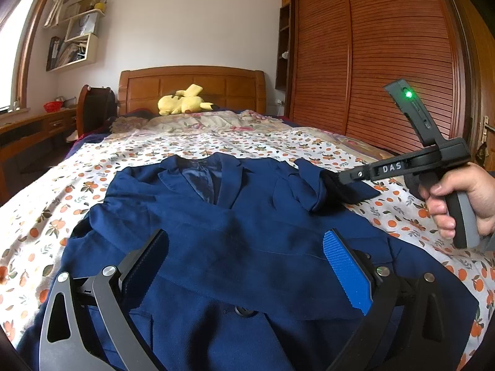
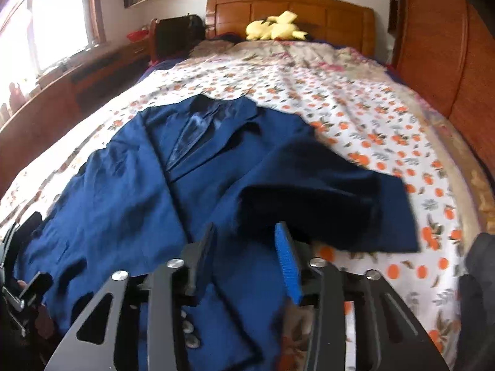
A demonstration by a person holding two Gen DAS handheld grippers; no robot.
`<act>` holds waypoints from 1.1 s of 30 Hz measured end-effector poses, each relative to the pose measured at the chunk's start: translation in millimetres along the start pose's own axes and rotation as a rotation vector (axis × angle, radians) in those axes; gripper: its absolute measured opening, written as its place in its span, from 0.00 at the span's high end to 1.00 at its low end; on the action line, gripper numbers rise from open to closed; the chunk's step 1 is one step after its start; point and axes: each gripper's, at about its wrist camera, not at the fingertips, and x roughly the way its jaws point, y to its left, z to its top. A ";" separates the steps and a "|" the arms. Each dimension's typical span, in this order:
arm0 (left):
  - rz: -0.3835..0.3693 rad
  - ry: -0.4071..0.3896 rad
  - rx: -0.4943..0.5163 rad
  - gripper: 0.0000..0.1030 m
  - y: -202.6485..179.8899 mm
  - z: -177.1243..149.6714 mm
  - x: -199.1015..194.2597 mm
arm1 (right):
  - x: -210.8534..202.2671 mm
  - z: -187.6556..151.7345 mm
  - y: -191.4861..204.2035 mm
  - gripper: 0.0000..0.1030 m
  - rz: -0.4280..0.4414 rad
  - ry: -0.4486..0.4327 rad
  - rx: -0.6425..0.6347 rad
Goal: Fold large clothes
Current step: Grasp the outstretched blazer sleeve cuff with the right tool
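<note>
The left tool (image 1: pixel 246 270) hangs wide open above the navy jacket (image 1: pixel 216 232), holding nothing. The right tool (image 2: pixel 244 261), jaws narrower, appears empty beside the sleeve (image 2: pixel 324 194); only the left view shows its tip there. The jacket lies mid-frame on the bed (image 1: pixel 46 216), collar toward the headboard (image 1: pixel 191 88).

Before our left claw (image 1: pixel 246 266) the jacket (image 1: pixel 216 235) lies flat on the bed (image 1: pixel 46 222), collar at the far end, hem passing under the claw's spread fingers. Ahead and to the right, our right claw (image 1: pixel 332 182) touches the jacket's sleeve (image 1: pixel 309 185), which lies folded across the jacket's chest. Far beyond both claws a plush toy (image 1: pixel 182 102) rests on the bed against the headboard (image 1: pixel 191 88). A wardrobe (image 1: pixel 371 61) stands right of the bed, a desk (image 1: pixel 34 130) to its left.
</note>
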 end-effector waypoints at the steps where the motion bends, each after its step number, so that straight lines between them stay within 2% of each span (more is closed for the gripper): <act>1: -0.002 0.002 0.008 0.02 -1.3 0.0 -1.0 | -2.2 -1.0 -5.3 0.58 -0.020 -0.001 0.007; 2: -0.005 0.004 0.015 0.02 -2.9 0.3 -2.0 | -2.2 -1.4 -9.8 0.57 -0.040 0.003 0.009; 4: -0.012 0.010 0.036 0.02 -7.3 0.0 -5.1 | 1.5 -4.9 -17.7 0.46 -0.088 0.016 0.001; 8: -0.042 0.038 0.061 0.02 -12.6 -0.6 -11.2 | 17.9 -11.0 -33.4 0.44 -0.164 0.054 -0.010; 10: -0.053 0.049 0.064 0.02 -13.3 -0.3 -13.5 | 28.6 -13.6 -41.0 0.39 -0.205 0.070 -0.019; 18: -0.062 0.056 0.058 0.02 -4.6 5.5 -25.3 | 76.3 -19.3 -85.3 0.39 -0.320 0.166 0.022; 23: -0.054 0.066 0.039 0.02 3.8 7.1 -25.8 | 92.6 -20.2 -99.6 0.40 -0.290 0.191 0.063; 26: -0.050 0.072 0.035 0.02 5.9 8.0 -25.1 | 96.8 -18.8 -107.9 0.57 -0.239 0.182 0.113; 28: -0.053 0.075 0.029 0.02 6.1 8.3 -25.7 | 98.8 -18.4 -108.6 0.81 -0.233 0.178 0.116; 30: -0.063 0.080 0.017 0.02 6.8 8.0 -26.2 | 99.6 -16.2 -108.7 0.93 -0.232 0.184 0.109; 33: -0.065 0.089 0.006 0.02 9.2 7.5 -25.3 | 90.2 -9.8 -106.3 0.97 -0.255 0.158 0.103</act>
